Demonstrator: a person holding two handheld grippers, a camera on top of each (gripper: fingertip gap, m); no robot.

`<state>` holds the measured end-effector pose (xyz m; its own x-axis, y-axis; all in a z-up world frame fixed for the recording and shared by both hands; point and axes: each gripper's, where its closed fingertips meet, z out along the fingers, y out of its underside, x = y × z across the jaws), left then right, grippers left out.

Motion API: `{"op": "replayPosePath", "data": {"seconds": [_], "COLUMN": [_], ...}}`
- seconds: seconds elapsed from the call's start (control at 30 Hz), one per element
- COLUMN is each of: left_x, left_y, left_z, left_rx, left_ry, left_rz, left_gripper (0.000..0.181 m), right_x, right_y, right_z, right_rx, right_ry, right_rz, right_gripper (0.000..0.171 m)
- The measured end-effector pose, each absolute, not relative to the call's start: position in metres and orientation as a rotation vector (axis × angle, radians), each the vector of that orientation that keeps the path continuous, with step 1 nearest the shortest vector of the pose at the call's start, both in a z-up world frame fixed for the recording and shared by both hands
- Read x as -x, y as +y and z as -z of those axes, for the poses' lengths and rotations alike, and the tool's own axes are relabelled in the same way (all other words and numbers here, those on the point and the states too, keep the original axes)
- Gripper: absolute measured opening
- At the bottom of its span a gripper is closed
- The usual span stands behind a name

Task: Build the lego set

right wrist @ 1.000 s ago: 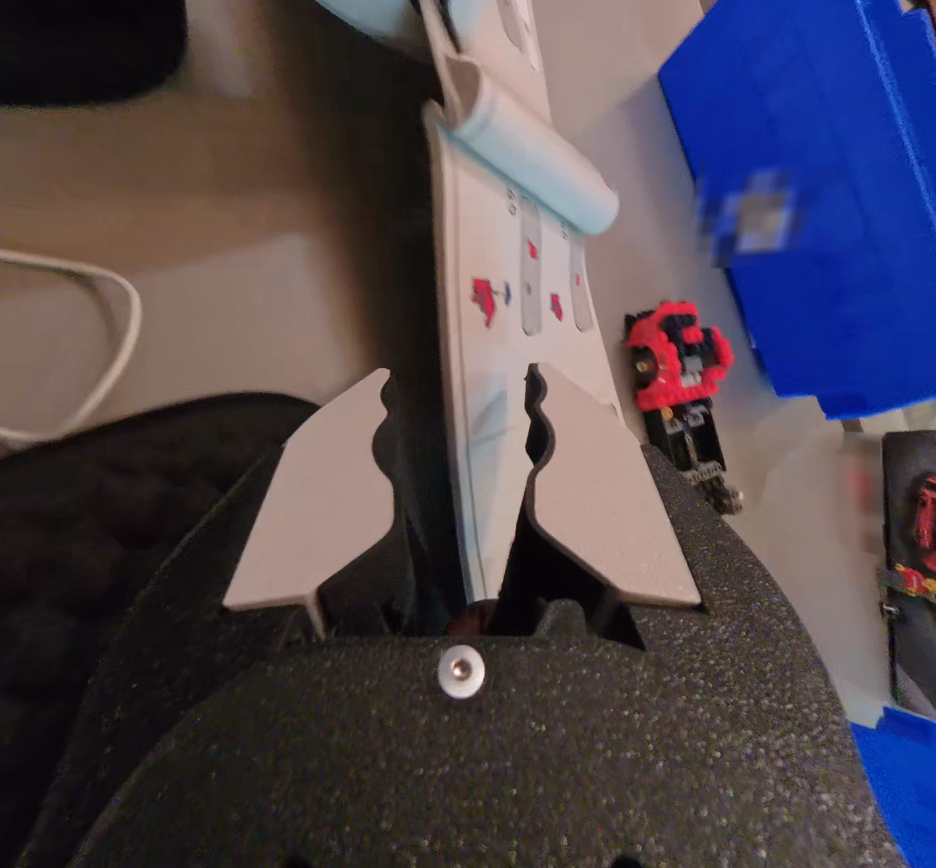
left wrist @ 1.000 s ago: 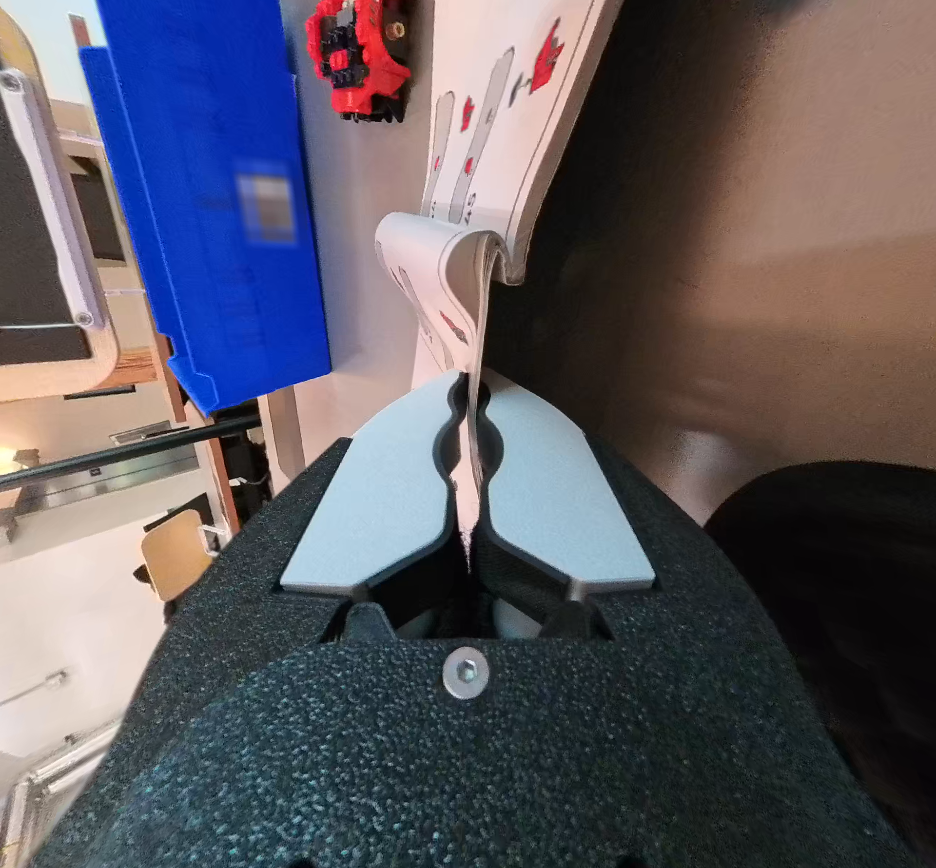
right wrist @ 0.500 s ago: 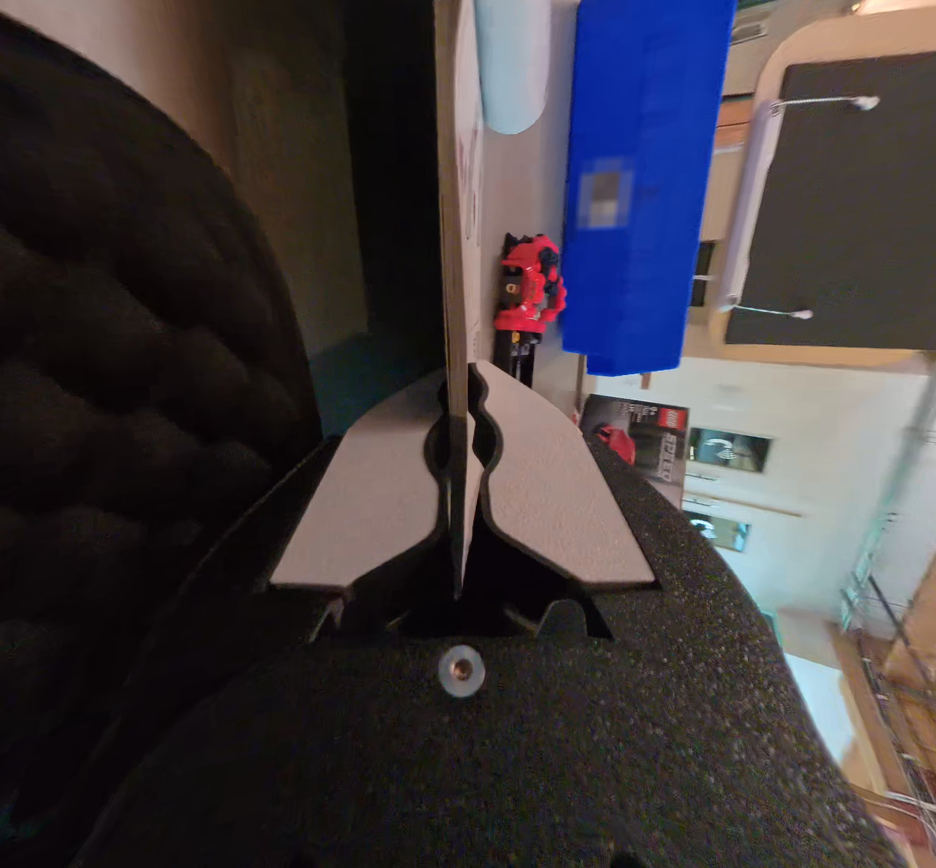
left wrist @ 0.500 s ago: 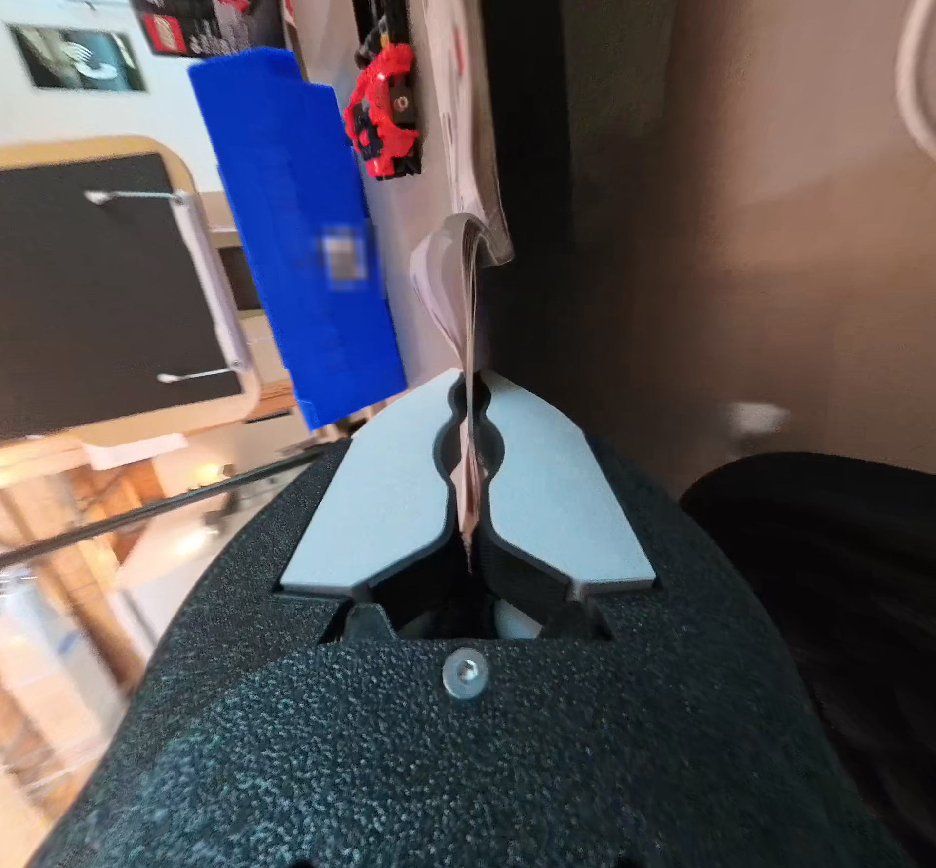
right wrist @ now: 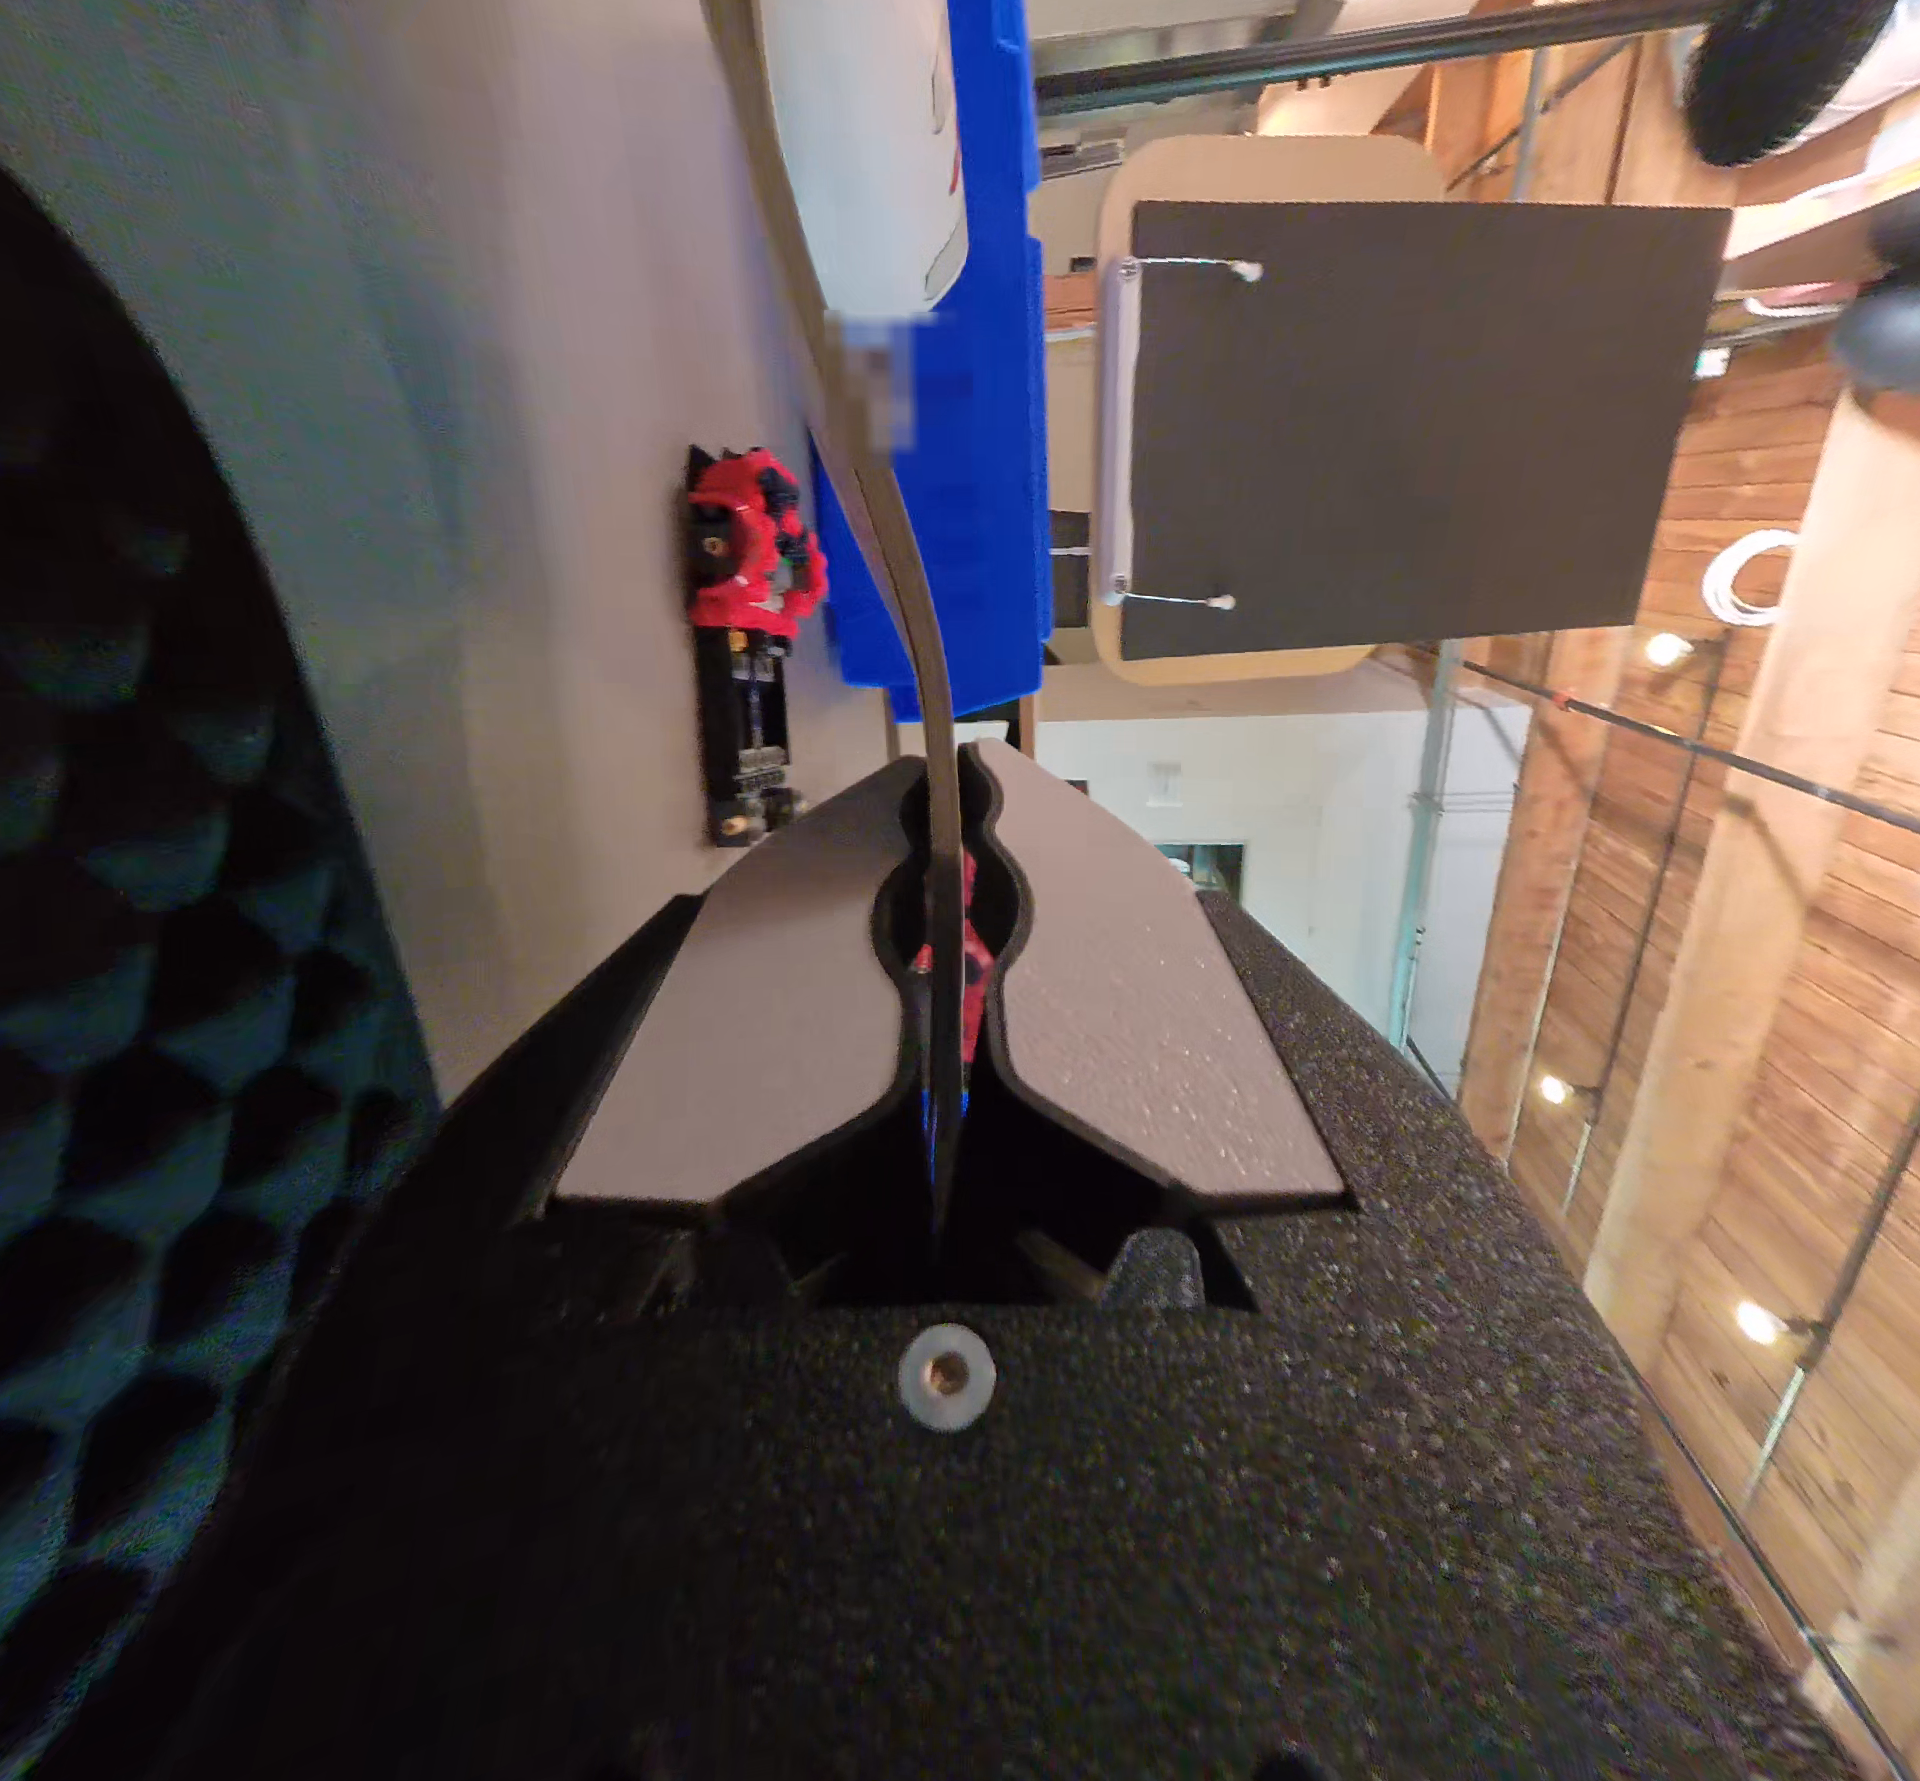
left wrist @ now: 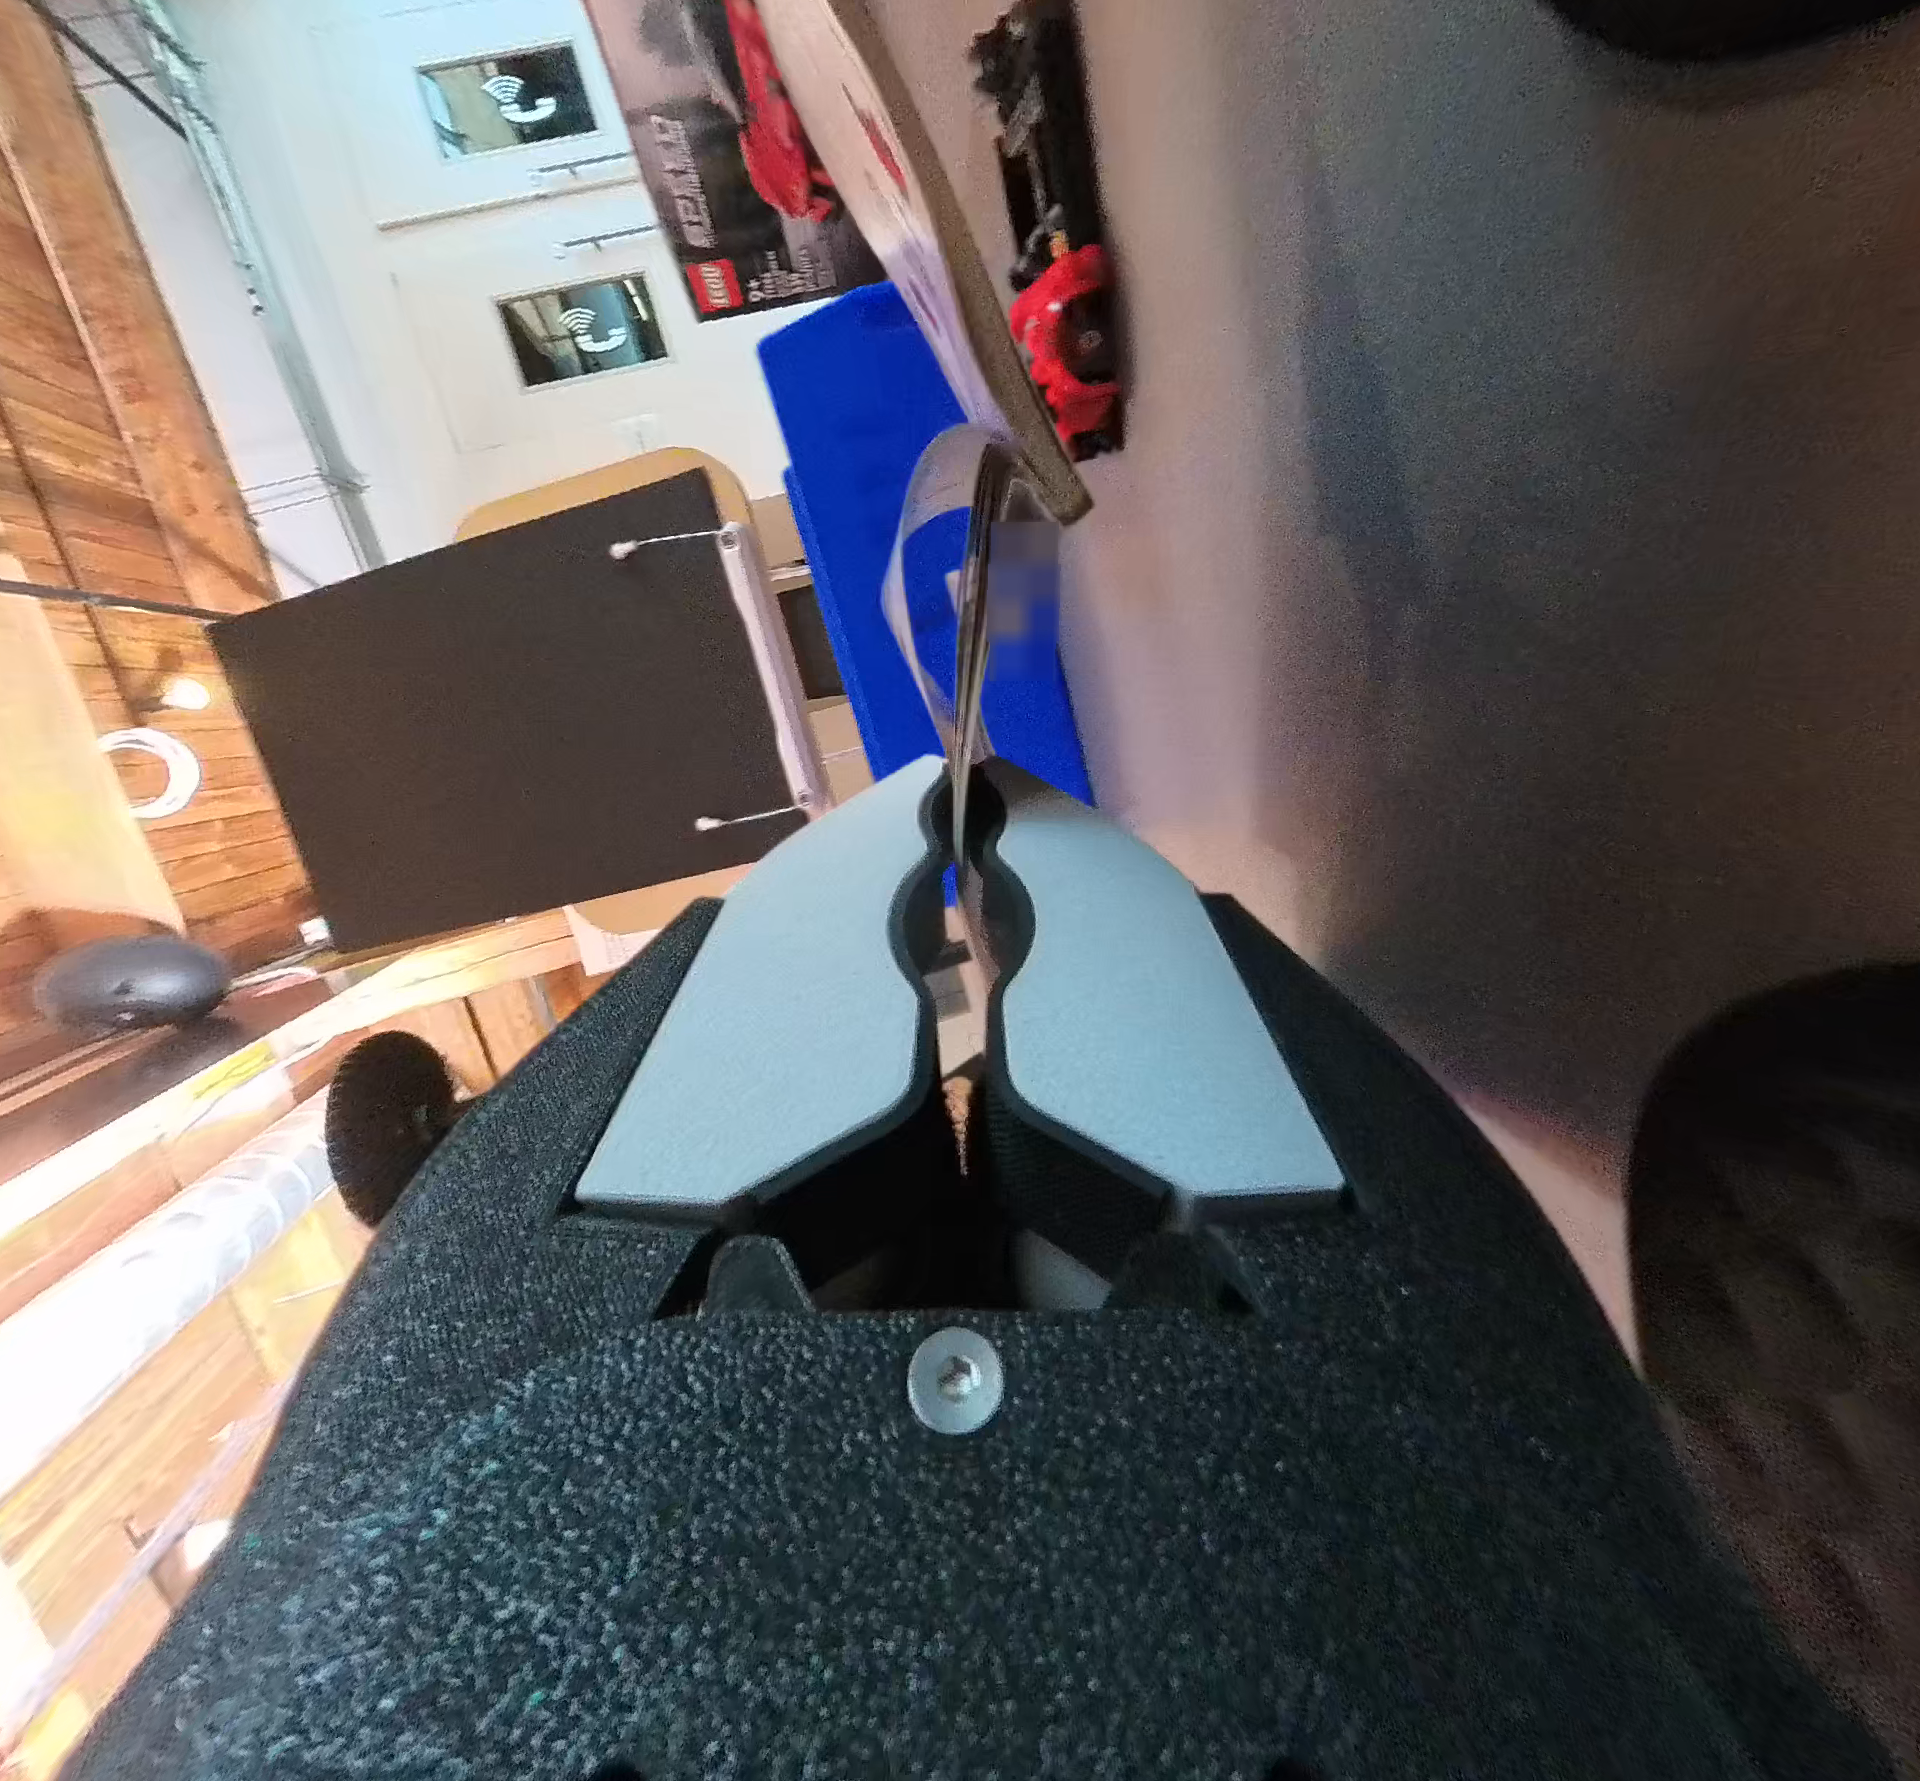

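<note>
Left wrist view: my left gripper is clamped on a thin sheaf of curled pages of the instruction booklet, the grey fingers nearly meeting with only the paper's thickness between them. The booklet runs away from the tips toward the top of the frame, seen almost edge-on, its printed face showing small red diagrams. Just past it on the pale table lies the half-built red and black lego car, red end nearest me, black chassis stretching behind. A blue plastic bin stands on the booklet's other side, and beyond it leans the set's black box, with a red car pictured on it and a brand logo and lettering that I leave unread. A black panel hangs in the background before wood-clad walls.

Right wrist view: my right gripper pinches the booklet's opposite edge, fingers drawn close on it; the sheet bows upward from the tips, and a white rolled page curls at the top. The lego car sits on the table left of the booklet, apart from it, red section farther from me and black frame pointing back toward my fingers. The blue bin stands right of the booklet, the black panel beyond.
</note>
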<state>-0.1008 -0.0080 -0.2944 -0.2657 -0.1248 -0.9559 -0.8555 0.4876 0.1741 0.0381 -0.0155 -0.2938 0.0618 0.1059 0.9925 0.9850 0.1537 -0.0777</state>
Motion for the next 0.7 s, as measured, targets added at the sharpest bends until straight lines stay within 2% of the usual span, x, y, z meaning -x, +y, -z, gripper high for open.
{"op": "replayPosePath", "data": {"seconds": [0.47,0.7], "left_x": [0.126,0.142], "left_y": [0.004,0.009], "left_z": [0.22,0.21], "left_rx": [0.745,0.747], "left_ry": [1.551,1.509], "left_rz": [-1.04,-1.063], "left_gripper": [0.0,0.0], "right_x": [-0.012,0.005], "right_y": [0.002,0.012], "right_z": [0.231,0.224], "right_rx": [1.087,1.066], "right_ry": [-1.167,-1.161], "right_rz": [0.978,0.94], "right_gripper": [0.002,0.002]}}
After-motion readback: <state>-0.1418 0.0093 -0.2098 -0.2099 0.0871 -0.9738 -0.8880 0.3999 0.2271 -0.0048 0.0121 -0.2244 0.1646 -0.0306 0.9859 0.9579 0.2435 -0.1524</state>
